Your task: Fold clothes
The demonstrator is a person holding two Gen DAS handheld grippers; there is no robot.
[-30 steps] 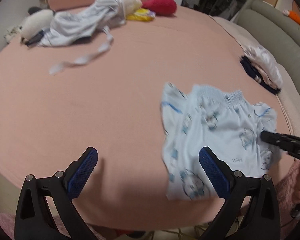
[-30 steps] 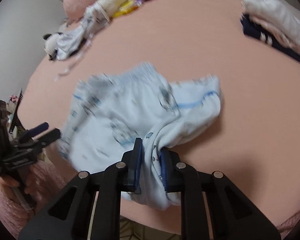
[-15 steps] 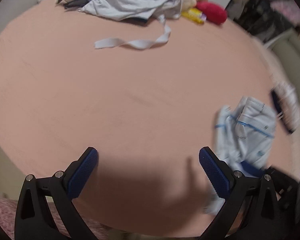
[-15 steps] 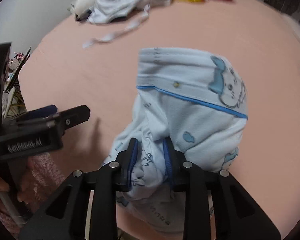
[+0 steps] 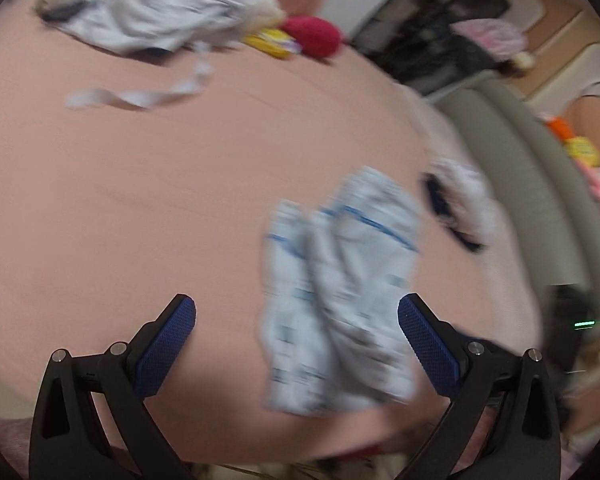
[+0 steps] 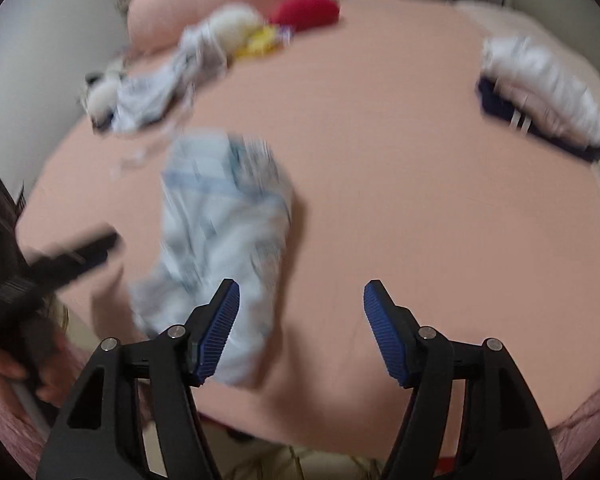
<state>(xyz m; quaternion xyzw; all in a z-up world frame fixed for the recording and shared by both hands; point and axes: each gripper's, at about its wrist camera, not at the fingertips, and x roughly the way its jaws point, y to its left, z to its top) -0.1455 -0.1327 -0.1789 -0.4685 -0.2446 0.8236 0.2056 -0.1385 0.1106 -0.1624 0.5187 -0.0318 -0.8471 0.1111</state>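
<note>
Angling steeply down over the near edge of the bed, our right gripper (image 6: 300, 320) has its jaws opening, with only bare sheet between the blue pads; the pale blue printed shorts (image 6: 224, 236) lie bunched lengthwise just to its left, one pad overlapping their lower end in view, though blur keeps us from telling whether it touches. Our left gripper (image 5: 296, 344) tilts down more gently, jaws spread wide and holding nothing, with the shorts (image 5: 340, 300) seen between its pads, lying on the bed beyond them. In the right wrist view that left gripper (image 6: 64, 264) shows as a dark blur beside the shorts, a hand (image 6: 28, 368) beneath it. The pink bedsheet (image 6: 420, 200) is open and bare to the right of the shorts and across the middle. At the far side sit a crumpled pale garment (image 5: 160, 20) with a loose strap (image 5: 140, 96), a red plush toy (image 5: 312, 36) and a pink pillow (image 6: 204, 4). A stack of clothes (image 6: 540, 96), white over navy, rests near the right edge, where a grey-green padded frame (image 5: 540, 184) borders the bed.
</note>
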